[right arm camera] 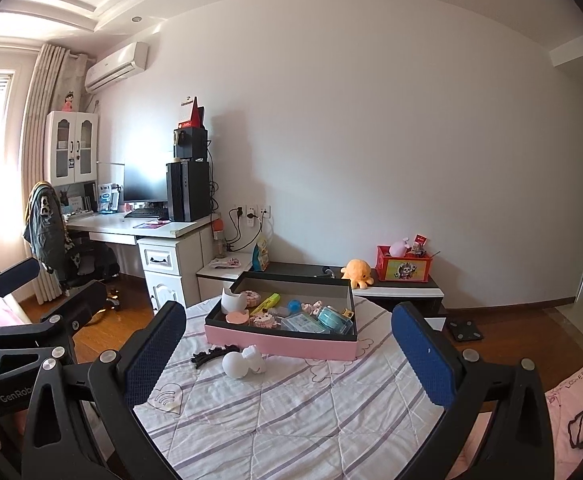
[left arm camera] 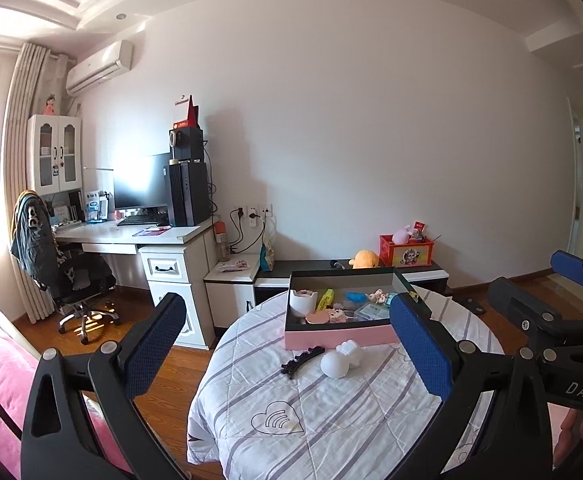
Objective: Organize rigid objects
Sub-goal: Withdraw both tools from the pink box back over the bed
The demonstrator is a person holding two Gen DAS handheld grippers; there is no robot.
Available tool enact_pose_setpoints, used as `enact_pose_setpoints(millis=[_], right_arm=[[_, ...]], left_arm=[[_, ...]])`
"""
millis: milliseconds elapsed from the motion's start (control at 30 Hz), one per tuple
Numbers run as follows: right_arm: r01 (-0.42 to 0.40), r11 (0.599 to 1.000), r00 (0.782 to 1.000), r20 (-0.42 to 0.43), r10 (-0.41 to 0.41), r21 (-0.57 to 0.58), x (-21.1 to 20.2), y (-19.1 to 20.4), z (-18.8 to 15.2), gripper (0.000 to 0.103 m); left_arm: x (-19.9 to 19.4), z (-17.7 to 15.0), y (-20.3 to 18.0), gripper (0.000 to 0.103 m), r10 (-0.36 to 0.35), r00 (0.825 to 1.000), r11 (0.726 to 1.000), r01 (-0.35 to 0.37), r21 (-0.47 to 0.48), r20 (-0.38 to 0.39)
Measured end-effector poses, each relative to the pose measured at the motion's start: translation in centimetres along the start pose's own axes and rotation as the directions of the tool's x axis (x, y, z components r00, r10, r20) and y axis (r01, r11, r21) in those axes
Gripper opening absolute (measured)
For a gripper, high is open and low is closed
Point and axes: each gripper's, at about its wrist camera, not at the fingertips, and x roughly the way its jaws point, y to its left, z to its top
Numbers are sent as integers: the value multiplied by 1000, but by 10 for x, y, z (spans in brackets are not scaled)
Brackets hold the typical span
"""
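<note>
Left gripper (left arm camera: pixel 287 344): black plastic frame, blue dimpled pads, jaws spread wide, nothing between them; held above the near part of the table. Right gripper (right arm camera: pixel 287 348): same build, likewise wide apart and empty; seen at the right edge of the left wrist view, body partly cut off.

Round table (right arm camera: pixel 291 420): covered with a quilted white cloth with grey-purple stripes and a stitched heart motif; near edge hidden behind the gripper frames.

Pink box (right arm camera: pixel 281 346): shallow rectangular cardboard tray, pink outside, dark rim, grey lining; long axis running left to right across the far half of the table. Contents crowded and small: white cup with jagged rim (right arm camera: pixel 233 301) at the left end, yellow highlighter (right arm camera: pixel 265 304) lying diagonally, round blue piece (right arm camera: pixel 294 305), teal jar (right arm camera: pixel 329 319) toward the right end, flat pink disc (right arm camera: pixel 237 317); remaining small items hard to make out.

White figurine (right arm camera: pixel 243 362): smooth, matte, a rounded ball joined to a lumpy body; lying on its side on the cloth just in front of the box, ball end pointing left and toward the camera.

Black hair clip (right arm camera: pixel 211 354): slim, toothed, slightly curved; flat on the cloth just left of the figurine, long axis roughly parallel to the box front.

Behind: low cabinet with orange plush toy (right arm camera: pixel 356 270) and red crate (right arm camera: pixel 401 268); white desk (right arm camera: pixel 139 230) with monitor at left.
</note>
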Motion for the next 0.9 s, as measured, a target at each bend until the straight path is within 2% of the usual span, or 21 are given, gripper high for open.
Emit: enact_pose_setpoints(millis=[500,733,900], right_arm=[[-3,1000,998,-61,3,4,25,0,-9,103],[-3,1000,993,-120,4,7,52,-2,-19,103],[-12,1000,981,-193,14,11,84,-3,-35,103]], left_arm=[[33,-12,-1,103,9,998,1000,-9,3,-68],[66,-26,-2,103,2,990,1000,-2,3,-139],[101,-47,1,103,-16,974,1000,15,-7,-228]])
